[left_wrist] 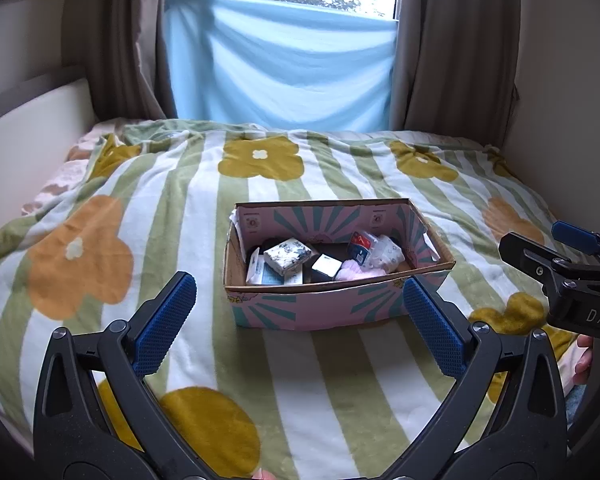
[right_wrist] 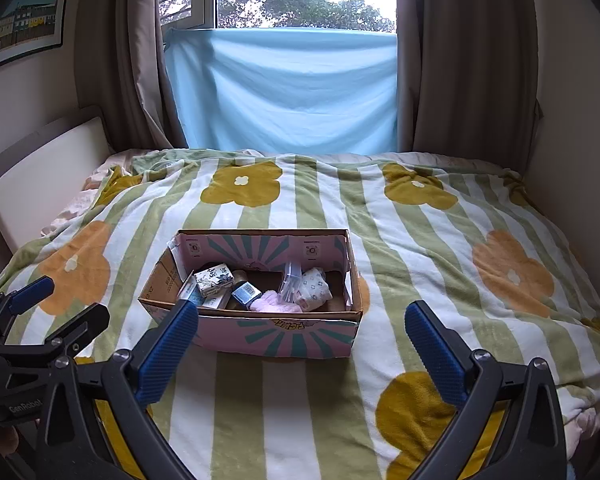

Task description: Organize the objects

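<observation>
Box: open-topped cardboard box [left_wrist: 332, 304] mid-blanket, long axis left-right, mouth up, small packets [left_wrist: 290, 258] inside.
Left gripper [left_wrist: 300, 312]: spread wide, empty, near box.
Right gripper [right_wrist: 302, 344]: spread wide, empty.
Surface: flowered striped blanket [right_wrist: 420, 248].

both wrist views face the window across the bed [left_wrist: 340, 368], left camera nearer (sharing the box [left_wrist: 324, 308])

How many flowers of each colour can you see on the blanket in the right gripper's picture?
On the blanket, counting only flowers that show clearly:
Mustard-yellow flowers: 3
Orange flowers: 2
Total: 5
Bits of more flowers peek out at the edges and behind the box, too cut off to count.
</observation>
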Demonstrator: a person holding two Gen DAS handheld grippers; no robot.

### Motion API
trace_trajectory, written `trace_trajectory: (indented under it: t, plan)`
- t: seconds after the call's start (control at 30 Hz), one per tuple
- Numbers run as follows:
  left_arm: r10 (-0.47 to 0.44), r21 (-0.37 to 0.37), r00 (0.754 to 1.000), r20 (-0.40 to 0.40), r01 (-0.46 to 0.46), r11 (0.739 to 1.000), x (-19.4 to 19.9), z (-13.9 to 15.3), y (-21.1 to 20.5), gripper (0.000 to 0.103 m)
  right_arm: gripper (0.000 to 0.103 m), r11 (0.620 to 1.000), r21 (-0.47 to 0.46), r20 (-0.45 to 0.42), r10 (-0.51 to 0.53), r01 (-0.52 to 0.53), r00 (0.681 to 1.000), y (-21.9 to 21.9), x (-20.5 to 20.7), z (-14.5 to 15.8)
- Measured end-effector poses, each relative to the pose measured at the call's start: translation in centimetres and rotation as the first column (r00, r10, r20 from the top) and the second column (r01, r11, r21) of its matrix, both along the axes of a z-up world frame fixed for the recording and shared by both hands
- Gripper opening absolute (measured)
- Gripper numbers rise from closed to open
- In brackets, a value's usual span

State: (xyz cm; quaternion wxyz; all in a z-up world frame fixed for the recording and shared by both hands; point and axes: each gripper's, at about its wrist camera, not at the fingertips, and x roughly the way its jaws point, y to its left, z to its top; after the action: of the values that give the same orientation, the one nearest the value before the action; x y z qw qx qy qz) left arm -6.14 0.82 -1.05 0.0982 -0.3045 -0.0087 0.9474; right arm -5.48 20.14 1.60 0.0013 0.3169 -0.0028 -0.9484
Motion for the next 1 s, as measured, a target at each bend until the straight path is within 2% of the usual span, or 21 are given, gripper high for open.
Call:
trace_trajectory:
  t: [1.0]
  plan:
    - [0.031, 0.015, 0.999, -0.012, -0.031, 0.999, 0.0, 0.1, -0.5, 0.103, 0.102, 1.0, -0.009, -0.013, 0.014, -0.015, 1.0, -0.8, 0.0, 0.6]
